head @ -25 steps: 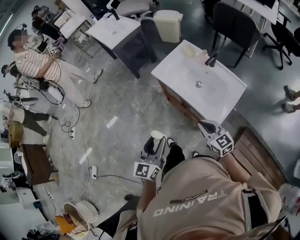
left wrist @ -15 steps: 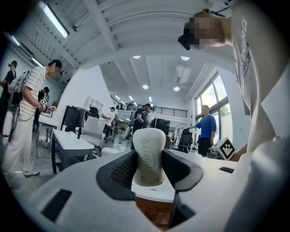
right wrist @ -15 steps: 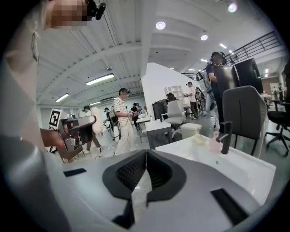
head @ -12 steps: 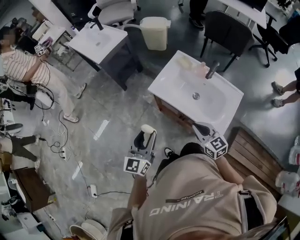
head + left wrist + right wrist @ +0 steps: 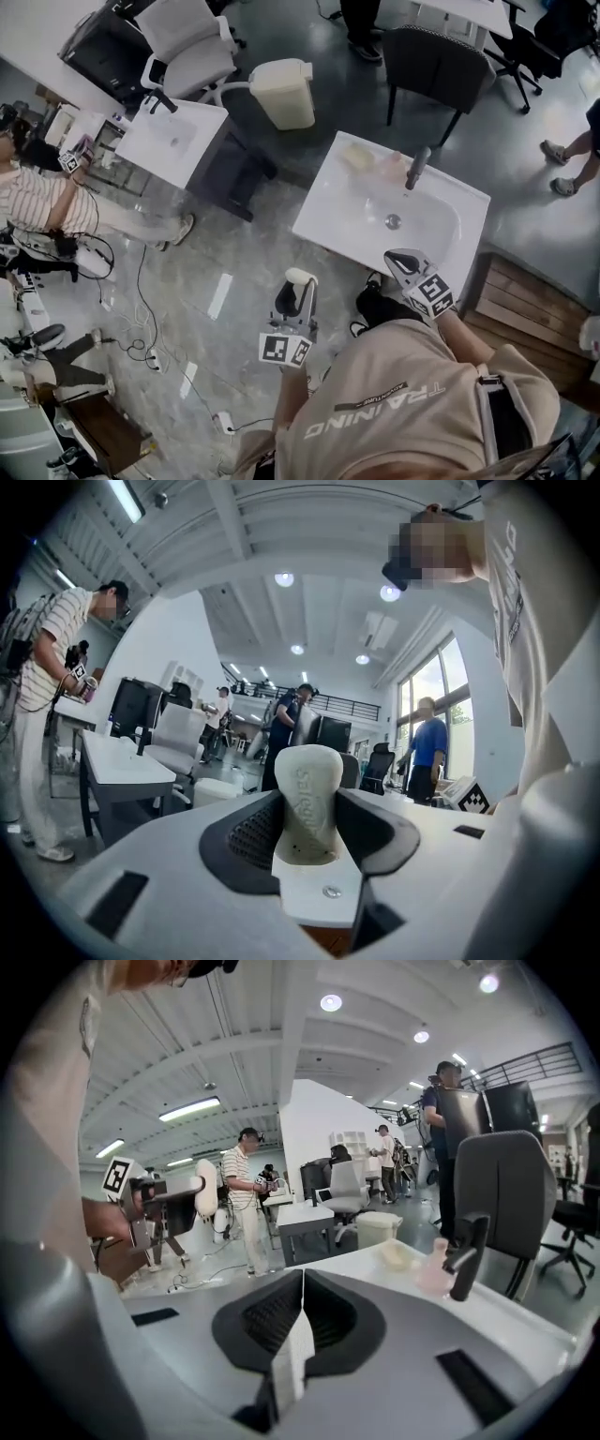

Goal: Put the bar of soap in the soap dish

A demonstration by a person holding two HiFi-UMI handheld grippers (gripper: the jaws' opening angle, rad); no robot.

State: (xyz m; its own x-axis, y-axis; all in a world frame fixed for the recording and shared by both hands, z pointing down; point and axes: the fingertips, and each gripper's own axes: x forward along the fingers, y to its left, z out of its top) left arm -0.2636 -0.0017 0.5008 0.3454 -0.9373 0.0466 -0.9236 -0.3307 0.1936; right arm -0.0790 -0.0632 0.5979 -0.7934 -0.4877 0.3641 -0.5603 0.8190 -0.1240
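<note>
Bar of soap (image 5: 300, 277) held near sink (image 5: 328, 211).
Left gripper (image 5: 292, 300) is clenching it; right gripper (image 5: 398, 261) is hanging closed, empty.

Matt bar of soap (image 5: 307, 799), glossy white sink (image 5: 328, 211), dark metal tap (image 5: 415, 167)

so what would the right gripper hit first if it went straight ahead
Likely nothing soon: the right gripper points low across the sink top, left of the soap dish; depth is unclear.
</note>
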